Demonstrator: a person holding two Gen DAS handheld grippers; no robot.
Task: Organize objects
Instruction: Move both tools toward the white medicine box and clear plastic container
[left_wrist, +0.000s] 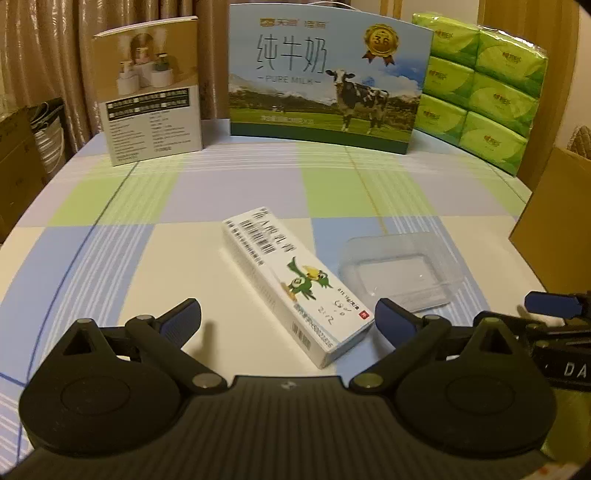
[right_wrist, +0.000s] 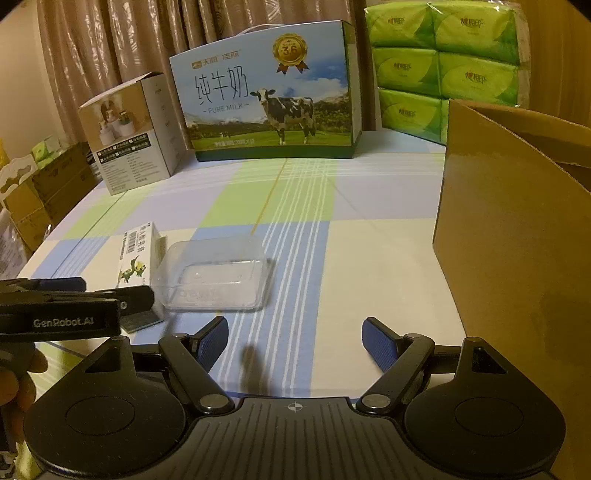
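Cardboard box (right_wrist: 517, 221) perhaps crowding right flank

milk carton (left_wrist: 325, 74) | tissue pack (left_wrist: 484, 88) | humidifier box (left_wrist: 151, 92) | curtain (right_wrist: 110, 44)

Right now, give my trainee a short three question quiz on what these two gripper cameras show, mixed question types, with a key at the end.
1. True or false: the left gripper is shut on the small white box.
2. Multiple choice: the clear plastic tray lies A) inside the cardboard box, B) on the checked tablecloth beside the small white box, C) on top of the milk carton.
3. Fill in: the stack of green ______ packs stands behind the cardboard box.

Key: 1 false, both grippers are open and empty, the right gripper too. 2 B. 3 tissue.
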